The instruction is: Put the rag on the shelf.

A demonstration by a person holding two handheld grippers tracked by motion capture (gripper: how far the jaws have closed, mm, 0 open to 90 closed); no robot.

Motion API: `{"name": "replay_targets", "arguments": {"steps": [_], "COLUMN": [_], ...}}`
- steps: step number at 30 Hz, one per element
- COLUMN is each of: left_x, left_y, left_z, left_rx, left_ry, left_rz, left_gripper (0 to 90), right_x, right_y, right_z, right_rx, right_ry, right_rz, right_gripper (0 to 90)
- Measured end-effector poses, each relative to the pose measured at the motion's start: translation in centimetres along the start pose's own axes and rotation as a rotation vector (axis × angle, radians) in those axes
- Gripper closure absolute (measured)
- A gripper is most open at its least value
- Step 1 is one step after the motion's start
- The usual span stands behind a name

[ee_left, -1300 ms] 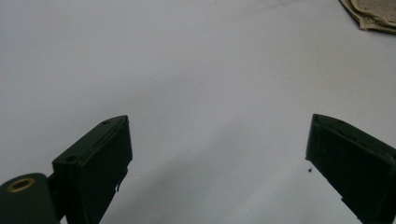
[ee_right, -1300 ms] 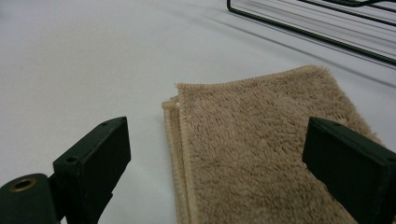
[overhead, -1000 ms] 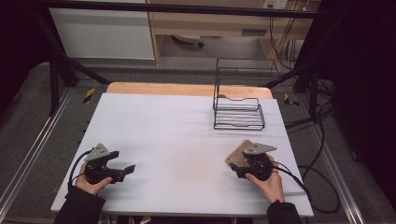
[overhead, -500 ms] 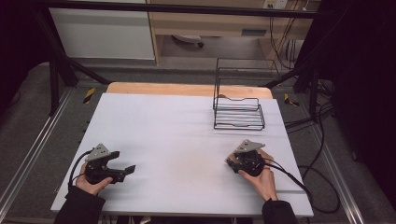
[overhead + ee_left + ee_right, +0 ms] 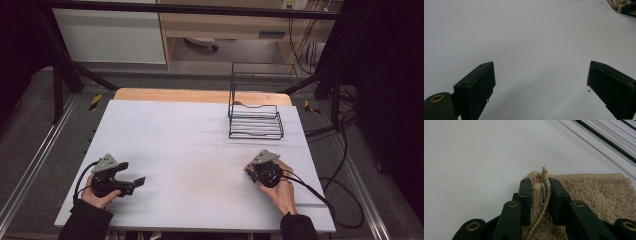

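My left gripper point(image 5: 131, 181) rests low near the left front corner of the white table point(image 5: 190, 145), its jaws spread wide with nothing between them. Well to the right, my right gripper point(image 5: 541, 195) has just been closing its jaws, and they now pinch a raised fold at the edge of the beige towel point(image 5: 589, 192), which lies flat on the table near its right front. Behind it stands a black wire rack point(image 5: 256, 121).
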State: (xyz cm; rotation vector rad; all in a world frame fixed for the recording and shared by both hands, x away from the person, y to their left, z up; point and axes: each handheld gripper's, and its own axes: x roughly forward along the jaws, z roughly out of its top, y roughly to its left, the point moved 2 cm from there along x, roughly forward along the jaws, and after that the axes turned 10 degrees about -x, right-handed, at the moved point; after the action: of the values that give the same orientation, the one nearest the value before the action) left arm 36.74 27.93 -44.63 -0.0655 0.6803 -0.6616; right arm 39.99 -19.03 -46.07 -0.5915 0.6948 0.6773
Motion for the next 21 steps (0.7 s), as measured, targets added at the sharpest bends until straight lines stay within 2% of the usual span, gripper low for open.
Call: {"name": "replay_targets", "arguments": {"steps": [3, 10, 15, 19, 21], "left_x": [0.0, 0.0, 0.0, 0.0, 0.0], "left_y": [0.0, 0.0, 0.0, 0.1, 0.1], "left_z": [0.0, 0.0, 0.0, 0.0, 0.0], "left_rx": [0.001, -0.002, -0.002, -0.002, -0.002], "left_ry": [0.002, -0.001, -0.001, 0.0, -0.001], "left_rz": [-0.001, -0.004, -0.004, -0.004, -0.003], "left_gripper": [7.7, 8.0, 8.0, 8.0, 8.0], "right_x": [-0.1, -0.3, -1.1, -2.0, -2.2], "right_y": [-0.2, -0.3, -0.5, -0.6, -0.6], "right_z": [0.0, 0.1, 0.3, 0.6, 0.7], "right_rx": [0.01, 0.035, 0.054, 0.093, 0.095], "right_ry": [0.003, -0.011, -0.048, -0.108, -0.115], "right_rz": [0.004, 0.008, 0.018, 0.057, 0.064], "right_gripper": [79.1, 81.3, 81.6, 81.6, 81.6]}}
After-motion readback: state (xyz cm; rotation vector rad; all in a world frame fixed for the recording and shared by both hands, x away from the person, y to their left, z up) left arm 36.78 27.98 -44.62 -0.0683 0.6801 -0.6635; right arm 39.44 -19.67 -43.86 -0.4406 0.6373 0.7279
